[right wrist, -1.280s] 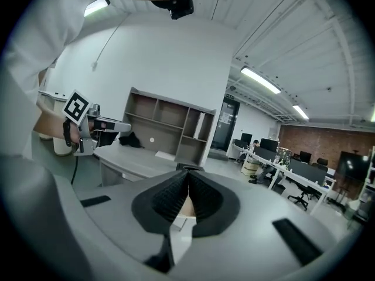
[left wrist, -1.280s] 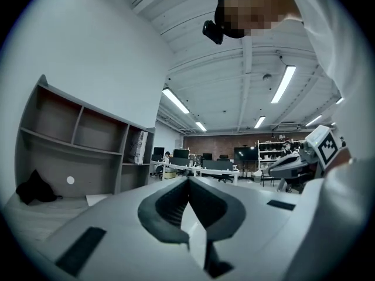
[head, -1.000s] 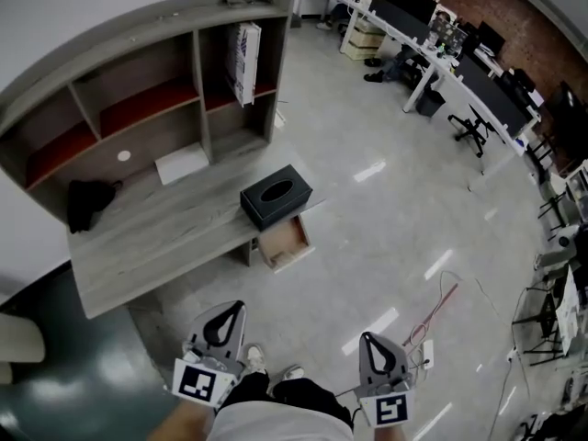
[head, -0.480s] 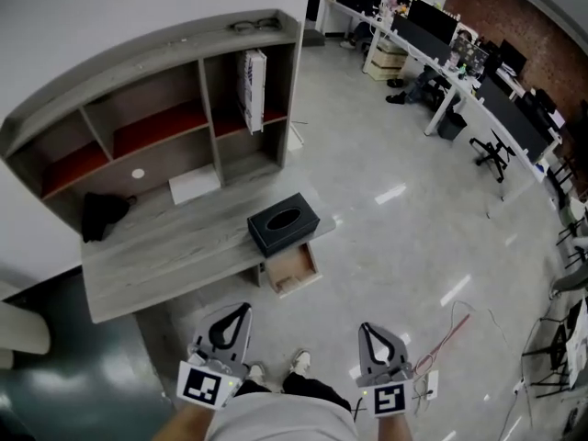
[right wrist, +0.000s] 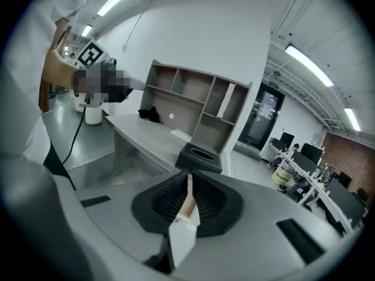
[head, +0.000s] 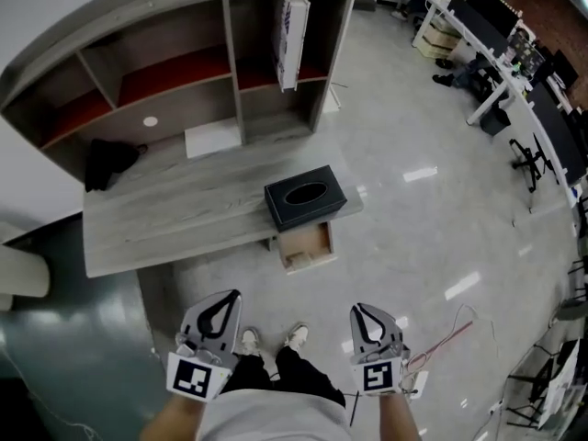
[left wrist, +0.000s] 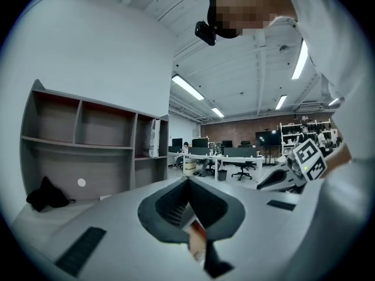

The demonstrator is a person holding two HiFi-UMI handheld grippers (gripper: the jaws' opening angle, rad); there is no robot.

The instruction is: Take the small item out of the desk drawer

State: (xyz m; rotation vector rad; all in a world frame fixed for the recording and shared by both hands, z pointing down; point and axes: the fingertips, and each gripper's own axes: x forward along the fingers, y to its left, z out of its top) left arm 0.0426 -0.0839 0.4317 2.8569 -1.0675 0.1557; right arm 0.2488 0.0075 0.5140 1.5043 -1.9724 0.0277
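Office scene from overhead: standing well back from the grey counter [head: 165, 219], left gripper [head: 219, 309] and right gripper [head: 366, 318] held low over the floor, near a pair of white shoes [head: 248, 340]. Both with jaws pressed together, nothing between them.

Pulled open beneath the counter's right end, just under a black tissue box [head: 305, 197]: the pale wooden drawer [head: 307, 247], well apart from either gripper. Above the counter, shelves [head: 230, 62] against the wall.

Small item not to be made out at this range: too small to tell against the light drawer bottom, and presumably lying inside.

Probably light, to judge by the task's wording alone, so little concern over weight. More concern over sliding: on smooth wood, likely to skate away from a nudge or lodge in a corner. Stiffness and fragility unknown, so best pinched gently at first.

Best approached from above with jaws opened beforehand, lowered on either side of the narrowest width, and kept clear of the drawer walls and the counter edge overhead. If flat against the bottom, probably easier taken at an edge than across the top.
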